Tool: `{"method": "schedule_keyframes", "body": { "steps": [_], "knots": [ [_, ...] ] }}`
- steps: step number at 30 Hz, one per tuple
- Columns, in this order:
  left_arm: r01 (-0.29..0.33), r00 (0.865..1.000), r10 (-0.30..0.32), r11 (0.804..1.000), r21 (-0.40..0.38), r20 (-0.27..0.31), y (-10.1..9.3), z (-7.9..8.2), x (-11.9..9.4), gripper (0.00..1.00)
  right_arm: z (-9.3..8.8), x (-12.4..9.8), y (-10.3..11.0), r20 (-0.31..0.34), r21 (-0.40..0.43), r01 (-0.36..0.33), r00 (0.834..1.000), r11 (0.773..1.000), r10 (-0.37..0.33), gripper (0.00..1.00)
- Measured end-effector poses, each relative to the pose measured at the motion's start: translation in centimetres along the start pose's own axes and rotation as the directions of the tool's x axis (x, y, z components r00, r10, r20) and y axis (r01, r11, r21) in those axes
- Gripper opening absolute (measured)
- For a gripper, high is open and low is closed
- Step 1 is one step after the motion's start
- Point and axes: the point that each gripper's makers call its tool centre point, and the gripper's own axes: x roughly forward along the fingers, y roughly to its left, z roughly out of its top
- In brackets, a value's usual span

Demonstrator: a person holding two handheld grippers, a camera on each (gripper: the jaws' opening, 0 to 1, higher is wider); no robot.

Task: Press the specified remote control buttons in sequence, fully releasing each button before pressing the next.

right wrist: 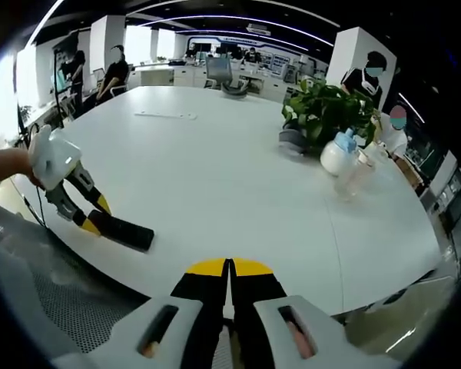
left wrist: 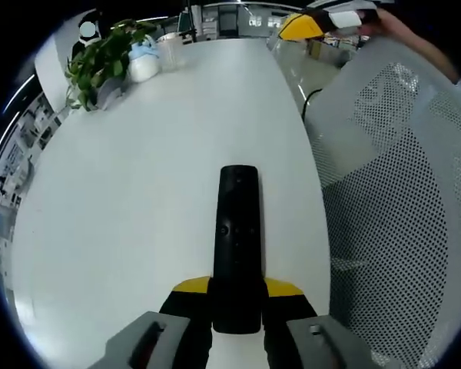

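remote [left wrist: 237, 246] clamped between left gripper [left wrist: 237, 296] fingers, lying along them over the white surface [left wrist: 138, 200], apparently just above it; right gripper [right wrist: 228, 280] fingers together, well apart.

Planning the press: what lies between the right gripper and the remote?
Only bare white table, as the right gripper view shows. The right gripper is shut; the remote is held in the left gripper.

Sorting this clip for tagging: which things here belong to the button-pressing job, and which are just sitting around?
Job:
remote control, clamped in the left hand-held gripper
right hand-held gripper, jaws closed, empty
white table

Lying about:
potted plant
white bottle
mesh chair
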Motion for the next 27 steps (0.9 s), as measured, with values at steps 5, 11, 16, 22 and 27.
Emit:
{"method": "schedule_keyframes", "body": {
  "steps": [5,11,16,22,27],
  "knots": [
    [0.002,1.0,-0.002,1.0,0.001,-0.006,-0.5,0.0,0.0,0.23,0.0,0.0,0.0,0.001,0.001,0.0,1.0,1.0,0.0,0.0],
    [0.007,1.0,-0.007,1.0,0.001,0.03,-0.7,-0.1,0.0,0.24,-0.2,0.2,0.2,-0.012,-0.014,-0.007,1.0,1.0,0.007,0.0],
    [0.01,0.999,-0.01,1.0,-0.004,0.038,-0.7,0.1,0.0,0.24,0.0,0.1,0.1,-0.008,-0.009,-0.011,1.0,1.0,0.011,0.0],
    [0.008,0.999,-0.007,1.0,-0.001,0.031,-0.9,0.1,0.1,0.24,0.0,0.4,1.3,-0.033,0.018,-0.108,0.994,0.994,0.109,0.0],
    [0.012,0.999,-0.013,1.0,0.004,0.037,-1.4,0.0,0.0,0.24,1.5,0.9,1.6,-0.028,-0.047,-0.139,0.99,0.989,0.138,0.0]
  ]
}}
